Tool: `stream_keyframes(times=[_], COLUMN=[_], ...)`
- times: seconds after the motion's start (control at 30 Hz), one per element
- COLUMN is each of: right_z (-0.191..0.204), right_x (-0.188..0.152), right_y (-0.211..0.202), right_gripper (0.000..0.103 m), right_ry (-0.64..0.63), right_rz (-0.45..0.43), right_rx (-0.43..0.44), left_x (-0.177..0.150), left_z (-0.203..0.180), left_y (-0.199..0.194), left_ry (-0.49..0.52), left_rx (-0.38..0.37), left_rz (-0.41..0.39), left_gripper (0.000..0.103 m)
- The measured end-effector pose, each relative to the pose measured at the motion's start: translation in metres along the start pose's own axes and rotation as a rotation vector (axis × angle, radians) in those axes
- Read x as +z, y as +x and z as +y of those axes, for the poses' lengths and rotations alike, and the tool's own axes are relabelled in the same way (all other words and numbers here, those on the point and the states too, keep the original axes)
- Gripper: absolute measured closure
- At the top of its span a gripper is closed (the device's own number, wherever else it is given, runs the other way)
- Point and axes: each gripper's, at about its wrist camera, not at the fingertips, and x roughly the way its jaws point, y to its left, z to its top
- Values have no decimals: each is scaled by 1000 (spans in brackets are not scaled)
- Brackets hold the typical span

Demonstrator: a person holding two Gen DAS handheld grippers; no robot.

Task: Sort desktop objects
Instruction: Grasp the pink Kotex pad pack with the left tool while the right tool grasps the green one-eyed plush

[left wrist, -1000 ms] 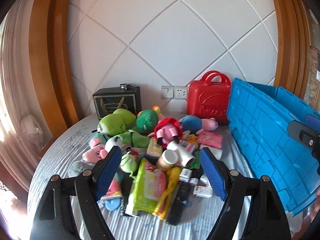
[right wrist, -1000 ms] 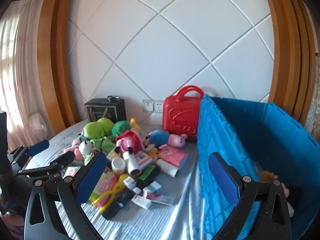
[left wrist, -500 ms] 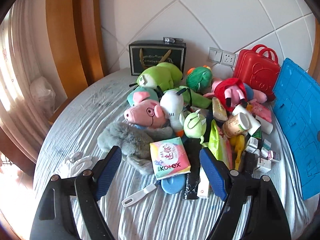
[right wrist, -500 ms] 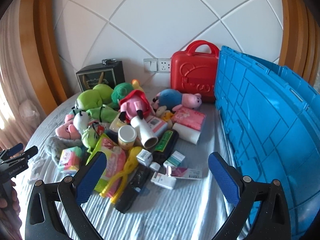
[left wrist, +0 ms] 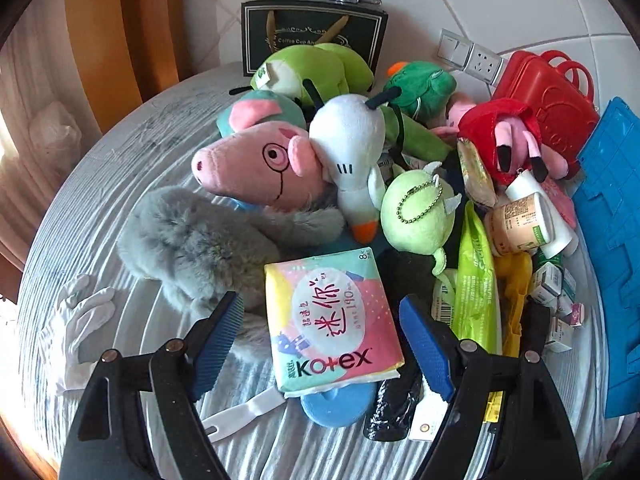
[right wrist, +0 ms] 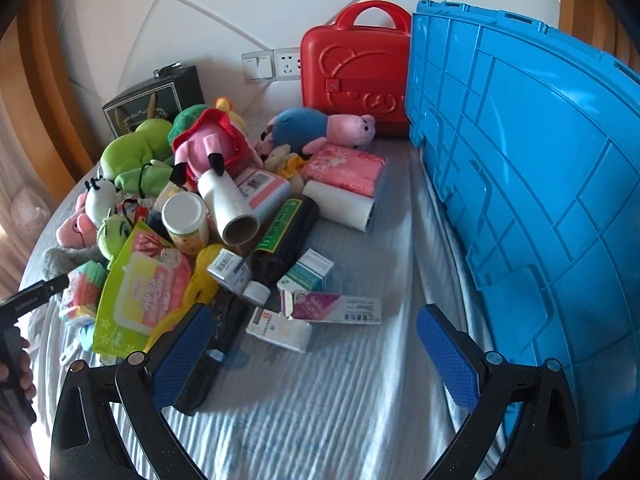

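Kotex pack (left wrist: pixel 334 316) lies between the open left gripper (left wrist: pixel 322 344) fingers, untouched.

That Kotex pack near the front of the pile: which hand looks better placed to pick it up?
Left, probably. The left gripper hangs over the Kotex pack, jaws open to either side of it. The right gripper faces bare cloth beside the medicine boxes.
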Motion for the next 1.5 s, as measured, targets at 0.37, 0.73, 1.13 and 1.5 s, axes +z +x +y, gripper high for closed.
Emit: stream_keyframes(times=[0.37,0.73,1.13,1.5], right_z=[90,219,260,237], right_x=[15,51,57,63], right_y=[46,91,148,86], right_gripper=[0,9,42,66], right_ry=[-126,-338,-414,-368], right_rz=[2,24,111,2], right_rx=[234,358,344,396], left_x=[-8,27,27,27], left_z=[12,21,12,8], left_y=[24,2,22,-34], left_ry=[28,32,108,92], left_rx=[-10,98,174,105], left_rz=[35,-140,-157,-250], left_gripper=[36,36,36,36])
